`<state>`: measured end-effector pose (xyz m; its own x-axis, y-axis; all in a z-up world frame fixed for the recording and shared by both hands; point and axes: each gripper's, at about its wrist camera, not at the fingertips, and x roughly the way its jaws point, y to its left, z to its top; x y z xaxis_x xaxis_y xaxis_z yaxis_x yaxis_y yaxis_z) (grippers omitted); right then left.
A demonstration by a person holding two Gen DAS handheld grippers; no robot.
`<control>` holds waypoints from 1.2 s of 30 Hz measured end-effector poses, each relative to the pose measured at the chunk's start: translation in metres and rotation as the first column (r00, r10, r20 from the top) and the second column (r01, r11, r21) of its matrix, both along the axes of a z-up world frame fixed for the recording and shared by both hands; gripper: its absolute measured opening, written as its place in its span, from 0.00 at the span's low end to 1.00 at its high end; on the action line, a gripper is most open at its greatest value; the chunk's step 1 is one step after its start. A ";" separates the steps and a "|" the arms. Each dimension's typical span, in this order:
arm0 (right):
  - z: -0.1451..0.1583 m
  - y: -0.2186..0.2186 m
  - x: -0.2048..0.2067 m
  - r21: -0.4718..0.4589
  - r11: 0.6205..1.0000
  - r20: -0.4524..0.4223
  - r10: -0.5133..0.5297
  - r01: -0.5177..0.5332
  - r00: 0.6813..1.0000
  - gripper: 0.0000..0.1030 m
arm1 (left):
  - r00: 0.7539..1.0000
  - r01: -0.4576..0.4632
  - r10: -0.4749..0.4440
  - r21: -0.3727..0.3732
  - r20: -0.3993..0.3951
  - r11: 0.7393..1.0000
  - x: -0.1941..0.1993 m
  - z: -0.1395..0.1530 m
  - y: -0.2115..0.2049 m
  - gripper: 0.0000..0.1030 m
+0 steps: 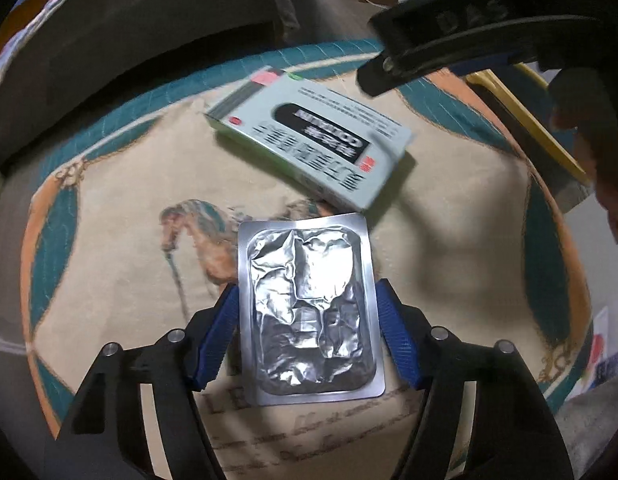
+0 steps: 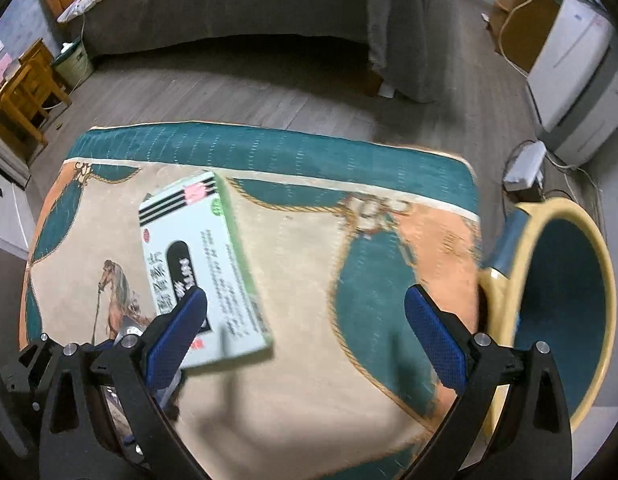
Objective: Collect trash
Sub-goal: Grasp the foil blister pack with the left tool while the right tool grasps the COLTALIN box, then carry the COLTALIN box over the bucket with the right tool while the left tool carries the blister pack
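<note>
A crumpled silver foil blister pack (image 1: 305, 248) lies flat on a horse-patterned cushion (image 1: 109, 220). My left gripper (image 1: 307, 289) points down over it, and its blue pads (image 1: 223, 332) touch the pack's two long edges. Just beyond lies a pale green and white medicine box (image 1: 313, 136). The right wrist view shows the same box (image 2: 201, 264) under the left finger of my right gripper (image 2: 305, 296), which hovers open and empty above the cushion (image 2: 309, 360). In the left wrist view the right gripper (image 1: 449, 40) shows as a black blur at upper right.
A yellow-rimmed bin (image 2: 561, 308) with a teal inside stands against the cushion's right side. A grey bed (image 2: 229, 8), a green bucket (image 2: 73, 60), a wooden chair (image 2: 21, 96), a white appliance (image 2: 573, 60) and a power strip (image 2: 525, 168) surround the wood floor.
</note>
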<state>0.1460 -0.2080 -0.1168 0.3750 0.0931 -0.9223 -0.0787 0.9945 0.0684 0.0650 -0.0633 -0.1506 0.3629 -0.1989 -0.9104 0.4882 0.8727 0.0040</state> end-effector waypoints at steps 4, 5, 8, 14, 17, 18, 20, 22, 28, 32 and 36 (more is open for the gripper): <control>-0.003 0.019 0.009 0.011 0.999 0.001 0.031 -0.031 1.000 0.94 | 0.997 -0.078 0.078 0.002 0.020 0.997 0.013 0.003 0.026 0.67; -0.003 0.024 0.011 0.016 0.999 0.001 0.040 -0.040 0.999 0.94 | 0.994 -0.107 0.107 0.005 0.032 0.994 0.018 0.005 0.034 0.67; -0.006 0.038 0.016 0.022 0.998 -0.004 0.066 -0.066 0.998 0.94 | 0.983 -0.175 0.175 -0.001 0.052 0.985 0.032 0.011 0.054 0.67; -0.018 0.060 0.024 0.021 0.994 -0.029 0.105 -0.105 0.994 0.94 | 0.965 -0.256 0.256 -0.009 0.049 0.967 0.052 0.012 0.081 0.67; -0.024 0.065 0.026 0.022 0.994 -0.048 0.111 -0.110 0.993 0.90 | 0.965 -0.258 0.258 -0.007 0.045 0.966 0.055 0.010 0.082 0.67; -0.026 0.066 0.027 0.024 0.994 -0.056 0.111 -0.110 0.992 0.86 | 0.966 -0.256 0.256 -0.003 0.046 0.967 0.053 0.011 0.079 0.67; -0.030 0.068 0.028 0.020 0.993 -0.078 0.118 -0.116 0.990 0.80 | 0.967 -0.251 0.250 0.003 0.045 0.968 0.055 0.008 0.079 0.67; -0.033 0.069 0.027 0.015 0.991 -0.091 0.132 -0.131 0.987 0.76 | 0.968 -0.248 0.248 0.005 0.045 0.969 0.056 0.011 0.075 0.67; -0.028 0.070 0.023 0.011 0.992 -0.069 0.125 -0.124 0.990 0.76 | 0.968 -0.244 0.243 0.006 0.056 0.970 0.057 0.015 0.071 0.67; -0.021 0.061 0.017 0.012 0.994 -0.051 0.106 -0.105 0.993 0.76 | 0.969 -0.240 0.240 0.003 0.066 0.971 0.051 0.019 0.074 0.67; -0.012 0.049 0.012 0.015 0.997 -0.036 0.082 -0.082 0.996 0.76 | 0.970 -0.233 0.232 0.005 0.079 0.973 0.043 0.025 0.069 0.67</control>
<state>0.1576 -0.1587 -0.1287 0.3319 0.1348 -0.9336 -0.1574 0.9838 0.0861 0.1077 0.0060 -0.1254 0.4666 -0.0882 -0.8801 0.2700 0.9617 0.0467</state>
